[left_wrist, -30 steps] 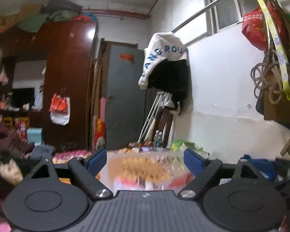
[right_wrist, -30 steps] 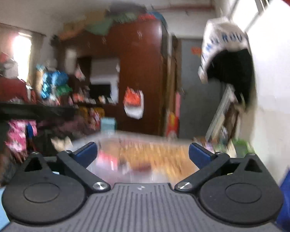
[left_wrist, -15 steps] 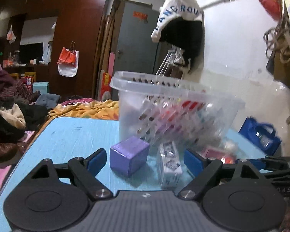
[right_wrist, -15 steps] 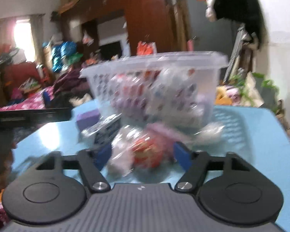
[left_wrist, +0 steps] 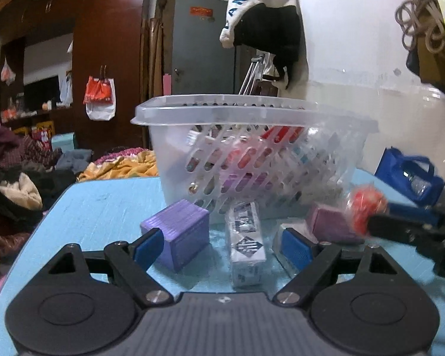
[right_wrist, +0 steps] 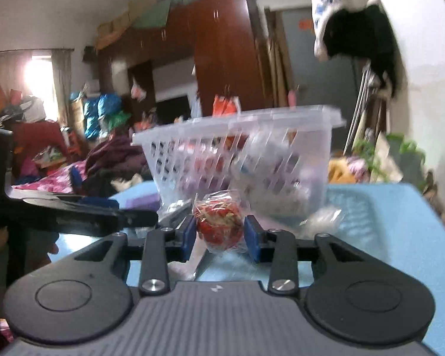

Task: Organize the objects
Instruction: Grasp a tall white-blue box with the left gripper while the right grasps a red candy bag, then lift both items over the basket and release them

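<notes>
A clear plastic basket holding several packets stands on the blue table; it also shows in the right wrist view. My left gripper is open, low over the table, with a purple box and a black-and-white packet between its fingers. A pink box lies to the right. My right gripper is shut on a red wrapped snack, which also shows in the left wrist view.
Loose clear wrappers lie on the table beside the basket. A blue bag sits by the white wall at right. Piled clothes lie beyond the table's left edge. The left gripper's arm crosses the right wrist view.
Both grippers have dropped from pointing at the room down to the table. The right gripper has closed on the red wrapped snack. The left gripper has moved closer to the purple box.
</notes>
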Demonstrator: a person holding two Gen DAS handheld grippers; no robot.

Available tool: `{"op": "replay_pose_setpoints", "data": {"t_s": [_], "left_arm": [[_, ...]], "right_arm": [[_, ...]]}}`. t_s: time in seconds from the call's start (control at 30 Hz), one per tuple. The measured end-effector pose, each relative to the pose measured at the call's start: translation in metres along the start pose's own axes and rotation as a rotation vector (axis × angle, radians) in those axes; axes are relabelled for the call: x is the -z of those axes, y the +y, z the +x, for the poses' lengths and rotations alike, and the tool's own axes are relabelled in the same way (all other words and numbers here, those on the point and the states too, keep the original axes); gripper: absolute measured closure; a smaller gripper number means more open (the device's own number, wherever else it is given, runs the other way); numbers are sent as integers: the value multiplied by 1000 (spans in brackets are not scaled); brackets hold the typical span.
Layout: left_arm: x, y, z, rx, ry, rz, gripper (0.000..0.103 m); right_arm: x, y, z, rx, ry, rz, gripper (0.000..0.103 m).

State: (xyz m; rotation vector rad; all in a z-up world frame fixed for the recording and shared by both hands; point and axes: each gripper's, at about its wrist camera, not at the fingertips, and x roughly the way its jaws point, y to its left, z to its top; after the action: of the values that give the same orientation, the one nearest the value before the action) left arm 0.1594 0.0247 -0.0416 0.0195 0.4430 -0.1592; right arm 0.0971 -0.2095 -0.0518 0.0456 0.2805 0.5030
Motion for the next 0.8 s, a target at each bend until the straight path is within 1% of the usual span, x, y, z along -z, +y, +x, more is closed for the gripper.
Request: {"op": "replay_pose_setpoints", "data": {"t_s": [0.07, 0.17, 0.23, 0.27, 0.3, 0.37, 0.43, 0.53, 0.57, 0.6, 0.7, 0.8], "left_arm": [[-1, -8, 3, -16, 13, 30, 18], [-3, -17, 6, -58, 11, 57, 26], [-2, -22, 6, -73, 14, 74, 37], [-2, -22, 7, -56, 25, 72, 51], [-2, -20, 8, -42, 35, 65, 58], [-2, -17, 8, -31, 39, 41, 61], [-2, -17, 10, -34, 48, 45, 61], [-3, -20, 17, -19, 90, 56, 60], [-3, -20, 20, -10, 108, 52, 64], [-2, -18, 20, -6, 108, 41, 69], [0, -14, 13, 7, 63, 9, 69], [3, -13, 6, 27, 22, 3, 69]], "right_arm": [[0, 2, -2, 11, -17, -11, 64], [-2, 1, -1, 13, -26, -6, 64], [-3, 2, -1, 15, -30, -13, 64], [-2, 2, -2, 19, -35, -17, 64], [-2, 2, -2, 20, -37, -17, 63], [-1, 1, -1, 20, -31, -9, 63], [-1, 1, -1, 23, -33, -8, 63], [-2, 0, 0, 26, -28, -7, 63], [-2, 0, 0, 27, -29, -5, 63], [-2, -1, 0, 28, -29, -5, 63], [-1, 0, 1, 32, -29, -7, 63], [-1, 0, 1, 34, -24, -4, 63]]}}
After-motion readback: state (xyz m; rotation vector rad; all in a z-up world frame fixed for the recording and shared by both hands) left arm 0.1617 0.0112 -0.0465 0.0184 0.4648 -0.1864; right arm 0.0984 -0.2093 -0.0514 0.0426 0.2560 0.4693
